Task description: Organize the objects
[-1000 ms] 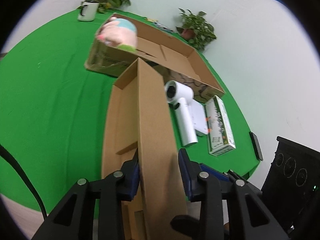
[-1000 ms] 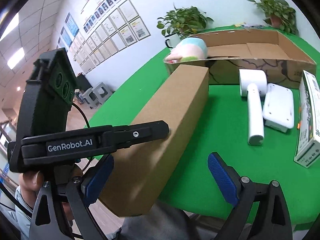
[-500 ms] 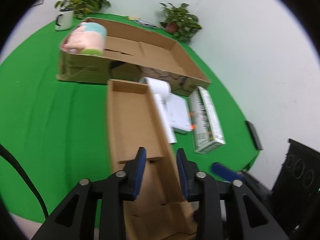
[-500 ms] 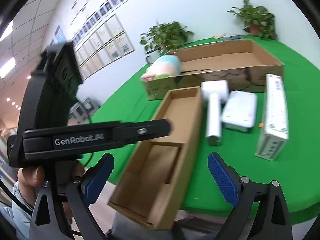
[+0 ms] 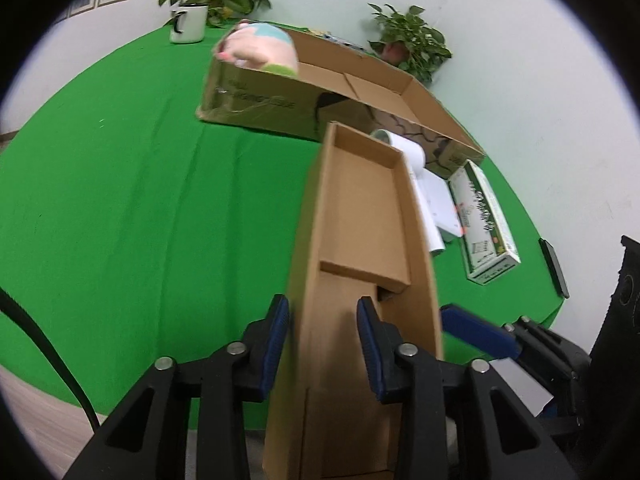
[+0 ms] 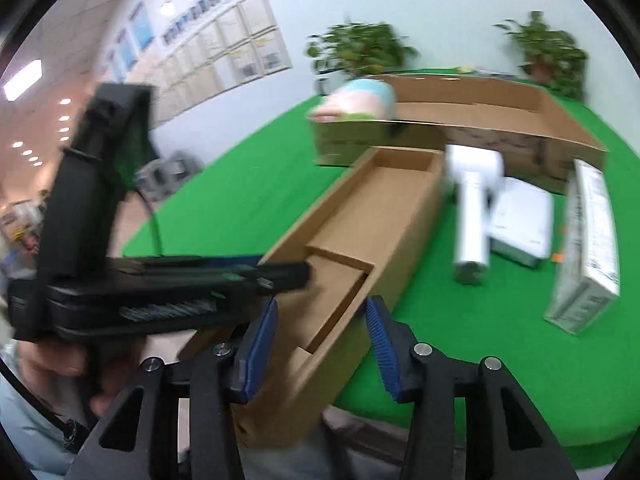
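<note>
**Long carton turned open side up**

The long cardboard box (image 5: 360, 216), earlier on its side, now lies open-topped on the green bench (image 5: 120, 200); left gripper (image 5: 323, 344) fingers clench its left wall; right gripper (image 6: 320, 344) fingers, just closing, straddle its right wall, contact unclear.

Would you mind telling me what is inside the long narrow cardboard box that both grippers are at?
The narrow cardboard box holds no loose item: only bare cardboard and a folded cardboard insert across its middle. The space under the insert and the near end behind the gripper fingers stay hidden.
</note>
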